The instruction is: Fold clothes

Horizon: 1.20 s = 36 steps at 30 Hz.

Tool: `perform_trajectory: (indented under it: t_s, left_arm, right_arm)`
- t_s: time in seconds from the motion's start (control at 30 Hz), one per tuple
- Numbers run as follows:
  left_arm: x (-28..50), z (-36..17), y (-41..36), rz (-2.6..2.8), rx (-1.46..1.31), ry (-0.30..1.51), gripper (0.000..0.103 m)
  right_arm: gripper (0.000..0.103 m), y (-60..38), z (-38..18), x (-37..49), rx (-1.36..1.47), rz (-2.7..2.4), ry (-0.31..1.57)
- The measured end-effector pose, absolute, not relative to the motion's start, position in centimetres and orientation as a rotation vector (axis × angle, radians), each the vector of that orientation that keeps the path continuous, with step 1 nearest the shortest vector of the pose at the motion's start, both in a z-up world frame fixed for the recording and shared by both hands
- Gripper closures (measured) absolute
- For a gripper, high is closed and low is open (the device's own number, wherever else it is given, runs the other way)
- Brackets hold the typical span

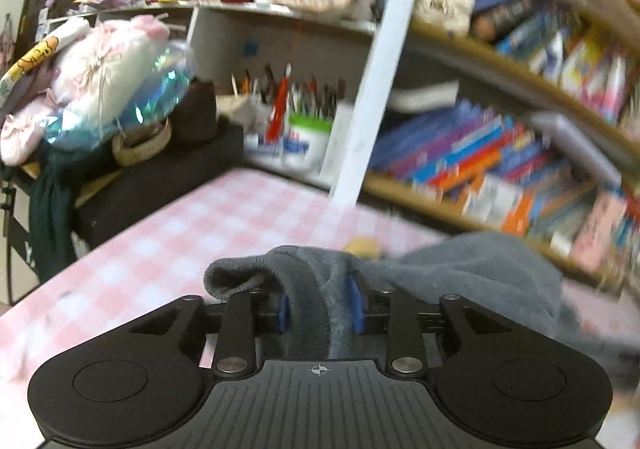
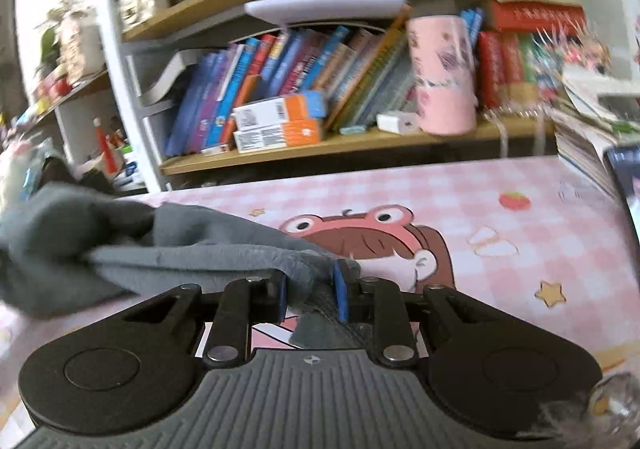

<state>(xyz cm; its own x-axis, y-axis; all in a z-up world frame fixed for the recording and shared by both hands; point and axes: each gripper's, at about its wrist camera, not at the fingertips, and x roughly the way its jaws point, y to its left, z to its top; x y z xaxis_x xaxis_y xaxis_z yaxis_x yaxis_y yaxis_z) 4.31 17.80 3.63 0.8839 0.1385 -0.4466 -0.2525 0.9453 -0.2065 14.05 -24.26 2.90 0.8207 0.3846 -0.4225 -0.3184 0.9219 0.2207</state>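
In the left wrist view we start at the far left with a heap of pale pink and white soft things (image 1: 100, 61) piled on a dark stand, a woven basket (image 1: 140, 145) tucked under them. Next comes a white cubby with a cup of pens and pencils (image 1: 296, 97), then a white upright post (image 1: 372, 89), then the wooden bookshelf (image 1: 520, 153) crammed with books, all of it blurred. Below lies the table (image 1: 192, 225) in its pink and white check. Our left tongs (image 1: 320, 305) are drawn close, their blue pads pinching a thick ribbed fold of the grey garment (image 1: 316, 289), which trails off to the right over the table.

In the right wrist view the grey garment (image 2: 100, 245) hangs bunched at the left, lifted off the table (image 2: 540, 217), and stretches rightward into our right tongs (image 2: 312, 295). These stand nearly closed, the blue pads clamped on an edge of the cloth. Beyond them the table cover shows a cartoon figure in a frog hood (image 2: 360, 237). Behind, the bookshelf (image 2: 360, 145) carries leaning books, two orange and white boxes (image 2: 280, 125), a white charger (image 2: 396, 123) and a pink printed tube (image 2: 444, 77); a stack of papers (image 2: 588, 125) sits at the far right.
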Motion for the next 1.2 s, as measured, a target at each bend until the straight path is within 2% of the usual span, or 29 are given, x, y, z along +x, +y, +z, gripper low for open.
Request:
perform_trajectory:
  t_s: [0.03, 0.13, 0.23, 0.4, 0.77, 1.03, 1.2]
  left_arm:
    - [4.0, 3.4, 17.6, 0.192, -0.251, 0.451, 0.056]
    - [3.2, 3.1, 17.3, 0.132, -0.235, 0.469, 0.039]
    - [2.4, 3.2, 16.8, 0.097, -0.212, 0.475, 0.029]
    - [1.7, 3.2, 15.7, 0.118, -0.100, 0.490, 0.018]
    - [-1.0, 3.3, 16.8, 0.140, -0.037, 0.505, 0.014]
    - [-1.8, 4.9, 15.6, 0.062, -0.046, 0.415, 0.014]
    - [-0.1, 5.5, 10.7, -0.001, 0.196, 0.369, 0.014]
  right_arm:
    - [0.082, -24.2, 2.9, 14.0, 0.132, 0.362, 0.472]
    - [0.082, -24.3, 2.8, 14.1, 0.110, 0.321, 0.451]
    - [0.079, -24.7, 2.8, 14.2, 0.097, 0.276, 0.432]
    - [0.075, -25.0, 2.3, 14.5, 0.078, 0.239, 0.443]
    - [0.068, -24.7, 2.0, 14.7, 0.067, 0.236, 0.469]
    - [0.065, -24.6, 2.0, 14.7, 0.065, 0.241, 0.476]
    - [0.063, -24.6, 2.0, 14.7, 0.064, 0.244, 0.480]
